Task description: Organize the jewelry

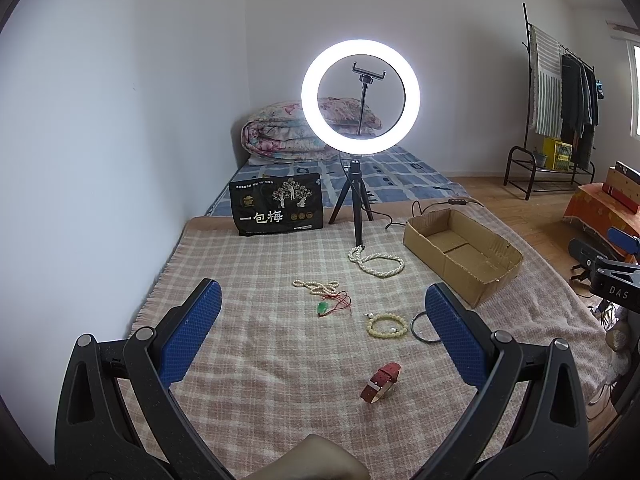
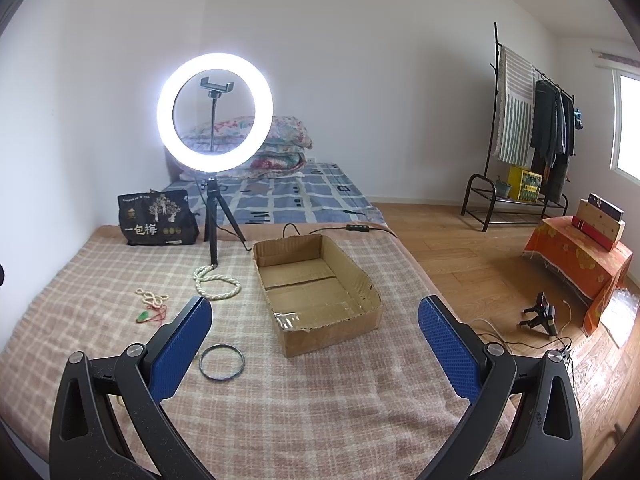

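Note:
Jewelry lies on a pink plaid blanket [image 1: 260, 264]. A thick twisted pearl necklace [image 1: 376, 262] lies by the tripod. A thin bead strand [image 1: 316, 286], a green pendant on red cord [image 1: 326, 308], a yellow bead bracelet [image 1: 387, 326], a dark bangle [image 1: 422, 328] and a red-strap watch [image 1: 380, 382] lie nearer. My left gripper [image 1: 322, 304] is open and empty above them. My right gripper [image 2: 316, 320] is open and empty before the empty cardboard box [image 2: 316, 284]. The bangle [image 2: 222, 362] lies by its left finger. The pearl necklace [image 2: 216, 282] and the pendant [image 2: 146, 314] also show in the right wrist view.
A lit ring light on a tripod [image 1: 360, 92] stands at the blanket's far edge beside a black printed bag [image 1: 276, 204]. The box [image 1: 460, 252] sits right of it. A wall runs along the left. Wooden floor, a clothes rack [image 2: 532, 128] and an orange-covered stand [image 2: 576, 260] are at right.

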`<state>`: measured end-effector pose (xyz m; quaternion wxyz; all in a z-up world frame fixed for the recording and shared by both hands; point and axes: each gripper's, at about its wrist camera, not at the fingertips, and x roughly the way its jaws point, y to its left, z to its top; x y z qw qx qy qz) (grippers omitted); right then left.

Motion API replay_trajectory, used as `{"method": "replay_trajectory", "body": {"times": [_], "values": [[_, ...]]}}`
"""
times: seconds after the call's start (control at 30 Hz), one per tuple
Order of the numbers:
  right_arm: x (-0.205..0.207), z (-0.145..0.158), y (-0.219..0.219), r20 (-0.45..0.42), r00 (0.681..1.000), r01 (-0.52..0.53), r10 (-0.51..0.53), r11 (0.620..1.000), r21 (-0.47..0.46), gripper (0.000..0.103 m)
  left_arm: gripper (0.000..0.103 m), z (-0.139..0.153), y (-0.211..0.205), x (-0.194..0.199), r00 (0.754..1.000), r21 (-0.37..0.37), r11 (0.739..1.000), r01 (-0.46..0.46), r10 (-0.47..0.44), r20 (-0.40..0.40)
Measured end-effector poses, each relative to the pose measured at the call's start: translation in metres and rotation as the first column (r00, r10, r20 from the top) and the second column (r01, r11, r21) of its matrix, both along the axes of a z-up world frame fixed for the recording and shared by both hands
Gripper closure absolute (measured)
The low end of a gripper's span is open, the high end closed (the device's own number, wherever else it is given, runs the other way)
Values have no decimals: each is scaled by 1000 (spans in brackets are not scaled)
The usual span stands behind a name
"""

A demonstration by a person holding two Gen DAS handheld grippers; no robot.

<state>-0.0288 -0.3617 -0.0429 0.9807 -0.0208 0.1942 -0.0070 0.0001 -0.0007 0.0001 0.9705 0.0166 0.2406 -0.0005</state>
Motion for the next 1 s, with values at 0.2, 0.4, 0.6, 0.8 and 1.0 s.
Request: {"method": "replay_trajectory", "body": {"times": [0.2,0.4,0.6,0.8,1.0], "values": [[1,0,0,-1,1000,4,-4,1000,0,1,0,0,0,0,1000,-2,1000,0,0,-1],[2,-1,1,0,1000,5,-5,1000,0,1,0,-3,-4,-3,1000,-3,1000,-1,1,-2],[1,-1,1,0,1000,5,-5,1000,-1,1,0,-7,-8,-2,1000,-4,1000,-2,2,0],[1,-2,1,-1,1000,4,-4,1000,1,1,0,-6,-7,-2,1000,-5,1000,-2,2,-2],[1,-2,1,-2,1000,4,-4,1000,1,1,0,-6,-7,-2,1000,-3,1000,0,0,-1]]}}
